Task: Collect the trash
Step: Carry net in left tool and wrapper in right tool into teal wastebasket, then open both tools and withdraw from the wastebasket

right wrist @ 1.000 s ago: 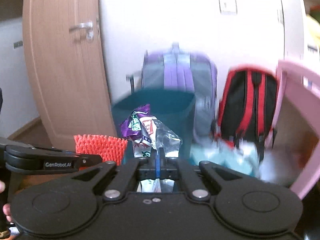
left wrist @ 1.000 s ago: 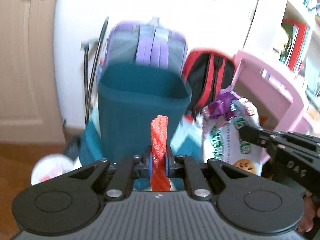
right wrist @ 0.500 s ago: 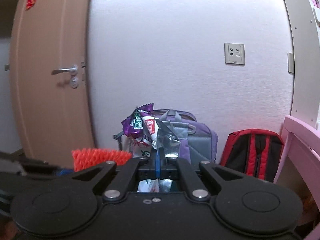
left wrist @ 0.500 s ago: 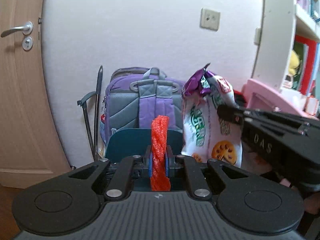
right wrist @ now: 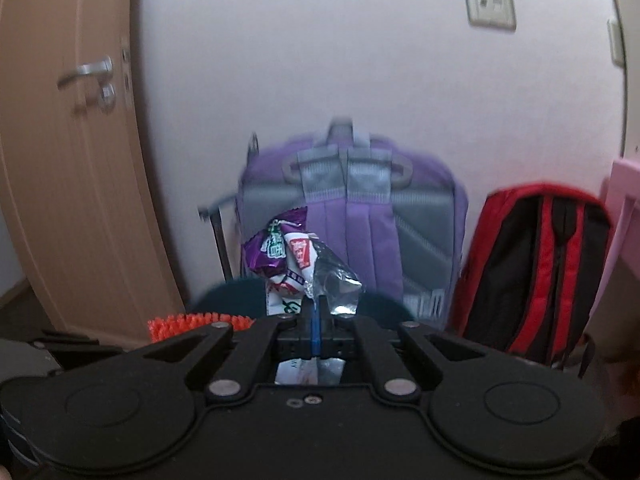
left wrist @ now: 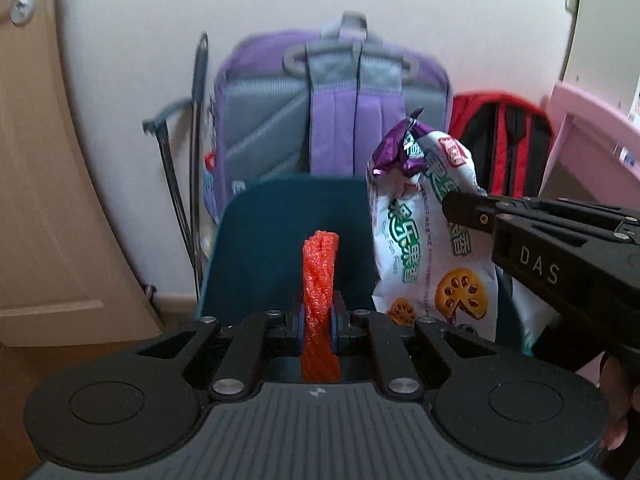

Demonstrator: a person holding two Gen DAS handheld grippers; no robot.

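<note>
Now left gripper point(left wrist: 316, 326) pinching red foam net point(left wrist: 319, 276), right gripper point(right wrist: 316, 326) clamping snack bag point(right wrist: 296, 264), teal bin point(left wrist: 272, 240) ahead

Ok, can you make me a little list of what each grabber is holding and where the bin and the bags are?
left gripper: shut on the red foam net, which stands upright between its fingers
right gripper: shut on the snack bag, white and purple, crumpled at the top
bin: dark teal, just ahead of both grippers
purple backpack: behind the bin, against the wall
red and black backpack: right of the purple one
door: wooden, at the left, with a metal handle
</note>
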